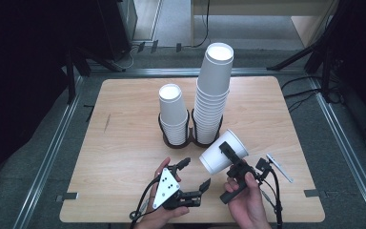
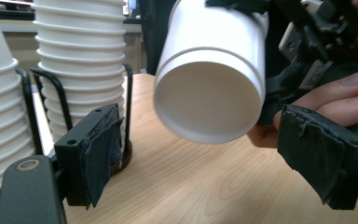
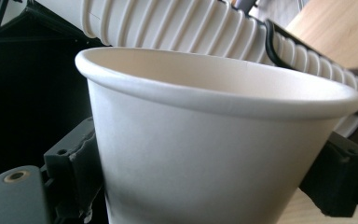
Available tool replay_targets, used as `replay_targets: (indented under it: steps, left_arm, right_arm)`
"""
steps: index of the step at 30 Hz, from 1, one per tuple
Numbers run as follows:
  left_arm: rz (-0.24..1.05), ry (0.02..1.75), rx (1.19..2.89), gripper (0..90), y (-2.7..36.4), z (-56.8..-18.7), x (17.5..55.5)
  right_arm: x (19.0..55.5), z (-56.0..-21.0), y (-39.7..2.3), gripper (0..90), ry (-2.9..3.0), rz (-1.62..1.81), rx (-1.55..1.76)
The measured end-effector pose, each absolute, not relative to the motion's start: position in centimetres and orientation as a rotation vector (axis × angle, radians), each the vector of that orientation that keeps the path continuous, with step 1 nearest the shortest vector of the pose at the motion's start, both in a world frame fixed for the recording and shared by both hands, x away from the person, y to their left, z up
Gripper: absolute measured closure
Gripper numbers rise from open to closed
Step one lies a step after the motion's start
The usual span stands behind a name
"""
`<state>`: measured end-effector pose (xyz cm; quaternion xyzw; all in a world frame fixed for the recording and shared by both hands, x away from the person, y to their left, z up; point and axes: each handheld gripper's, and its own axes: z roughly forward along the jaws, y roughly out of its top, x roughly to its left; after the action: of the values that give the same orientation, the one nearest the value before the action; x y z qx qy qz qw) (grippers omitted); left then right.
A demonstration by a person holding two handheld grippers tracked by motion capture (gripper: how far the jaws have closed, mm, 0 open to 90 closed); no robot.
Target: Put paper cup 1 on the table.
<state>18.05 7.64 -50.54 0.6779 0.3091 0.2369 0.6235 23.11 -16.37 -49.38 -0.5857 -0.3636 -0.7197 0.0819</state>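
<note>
Light wooden table [image 1: 124, 143], rounded corners, on metal-framed grey floor [image 1: 38, 157]. Black wire holder [image 1: 190, 138] near centre, two rings touching, each with stack of white paper cups: short stack [image 1: 172, 112] at left, tall stack [image 1: 212, 93] at right. Small white-and-black tool [image 1: 280, 167] flat near right edge.

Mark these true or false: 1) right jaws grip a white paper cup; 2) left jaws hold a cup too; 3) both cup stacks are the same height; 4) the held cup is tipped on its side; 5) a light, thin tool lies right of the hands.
1. True: the right gripper is shut on the white paper cup.
2. False: the left gripper has open jaws with nothing between them.
3. False: the right stack of white paper cups stands taller than the left stack.
4. True.
5. True: the thin light tool lies on the wooden table.
</note>
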Motion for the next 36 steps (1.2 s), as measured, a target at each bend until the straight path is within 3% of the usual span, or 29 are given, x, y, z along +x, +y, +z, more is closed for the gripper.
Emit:
replay_targets:
  steps: [36]
  left_arm:
    - [0.525,0.822,1.58,13.9,9.8,-51.5,19.9]
  right_arm:
    - [25.2,-49.2,-20.4,13.4,-1.56,-2.389,-1.871]
